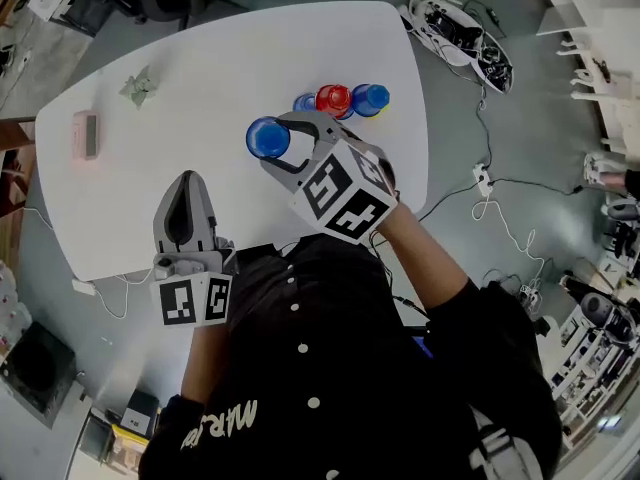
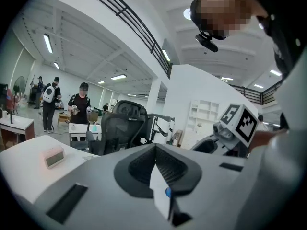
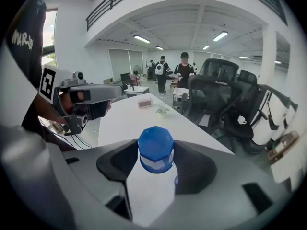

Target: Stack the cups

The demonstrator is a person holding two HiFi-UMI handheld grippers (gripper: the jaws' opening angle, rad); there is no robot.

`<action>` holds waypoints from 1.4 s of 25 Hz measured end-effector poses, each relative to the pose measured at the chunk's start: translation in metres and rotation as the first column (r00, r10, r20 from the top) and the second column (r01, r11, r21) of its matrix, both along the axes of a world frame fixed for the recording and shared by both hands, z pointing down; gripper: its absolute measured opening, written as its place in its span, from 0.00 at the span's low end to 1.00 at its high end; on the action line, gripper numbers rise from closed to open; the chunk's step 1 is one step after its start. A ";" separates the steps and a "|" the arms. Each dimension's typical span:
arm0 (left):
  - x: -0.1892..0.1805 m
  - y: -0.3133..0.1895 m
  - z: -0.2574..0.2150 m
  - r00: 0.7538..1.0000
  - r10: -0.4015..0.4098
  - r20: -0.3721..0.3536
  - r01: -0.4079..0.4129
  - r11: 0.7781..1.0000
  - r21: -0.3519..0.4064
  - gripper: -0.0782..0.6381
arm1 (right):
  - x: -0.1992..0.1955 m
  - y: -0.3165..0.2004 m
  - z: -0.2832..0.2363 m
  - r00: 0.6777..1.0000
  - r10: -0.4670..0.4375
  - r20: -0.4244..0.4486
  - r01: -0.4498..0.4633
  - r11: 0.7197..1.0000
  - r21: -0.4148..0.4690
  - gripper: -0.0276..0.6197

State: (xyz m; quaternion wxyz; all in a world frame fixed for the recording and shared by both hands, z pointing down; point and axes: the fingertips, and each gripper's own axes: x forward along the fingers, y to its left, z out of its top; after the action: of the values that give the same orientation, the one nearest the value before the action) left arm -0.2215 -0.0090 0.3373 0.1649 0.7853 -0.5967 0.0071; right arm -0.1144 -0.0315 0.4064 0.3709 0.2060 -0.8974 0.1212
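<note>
My right gripper (image 1: 273,145) is shut on a blue cup (image 1: 267,138), held bottom-up above the white table (image 1: 200,78); in the right gripper view the cup (image 3: 156,150) sits clamped between the jaws. Three more cups stand close together on the table just beyond it: a blue cup (image 1: 304,102), a red cup (image 1: 334,100) and another blue cup (image 1: 370,98). My left gripper (image 1: 186,182) hovers near the table's front edge, to the left of the cups, shut with nothing between its pads (image 2: 158,169).
A pink block (image 1: 85,133) and a small green crumpled thing (image 1: 138,88) lie at the table's far left. Cables and a power strip (image 1: 483,179) trail over the floor to the right. Black office chairs (image 3: 225,104) stand beyond the table, with people farther off.
</note>
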 end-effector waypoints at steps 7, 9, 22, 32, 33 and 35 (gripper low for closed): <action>0.043 -0.006 -0.004 0.997 0.075 -0.030 -0.074 0.997 0.009 0.12 | 0.092 -0.029 -0.031 0.988 0.148 -0.032 -0.147 0.988 0.036 0.41; 0.050 -0.006 -0.004 0.996 0.084 -0.035 -0.083 0.996 0.008 0.12 | 0.116 -0.039 -0.033 0.981 0.189 -0.044 -0.187 0.981 0.048 0.41; 0.053 -0.008 -0.002 0.997 0.074 -0.019 -0.074 0.997 -0.008 0.12 | 0.180 -0.073 0.007 0.951 0.265 -0.161 -0.267 0.964 0.013 0.41; 0.051 -0.009 0.002 0.997 0.075 -0.003 -0.075 0.997 -0.031 0.12 | 0.179 -0.076 0.023 0.945 0.295 -0.139 -0.300 0.954 -0.017 0.41; 0.052 -0.009 0.002 0.997 0.076 -0.003 -0.076 0.997 -0.034 0.12 | 0.179 -0.076 0.024 0.945 0.296 -0.136 -0.302 0.953 -0.021 0.41; 0.052 -0.010 0.003 0.997 0.079 -0.001 -0.079 0.996 -0.037 0.12 | 0.178 -0.077 0.027 0.945 0.298 -0.133 -0.304 0.952 -0.026 0.41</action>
State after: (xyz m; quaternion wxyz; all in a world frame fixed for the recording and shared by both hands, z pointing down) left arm -0.1698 -0.0190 0.3406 0.1791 0.8051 -0.5650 0.0248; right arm 0.0634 -0.1084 0.4336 0.4094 0.3391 -0.8269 0.1836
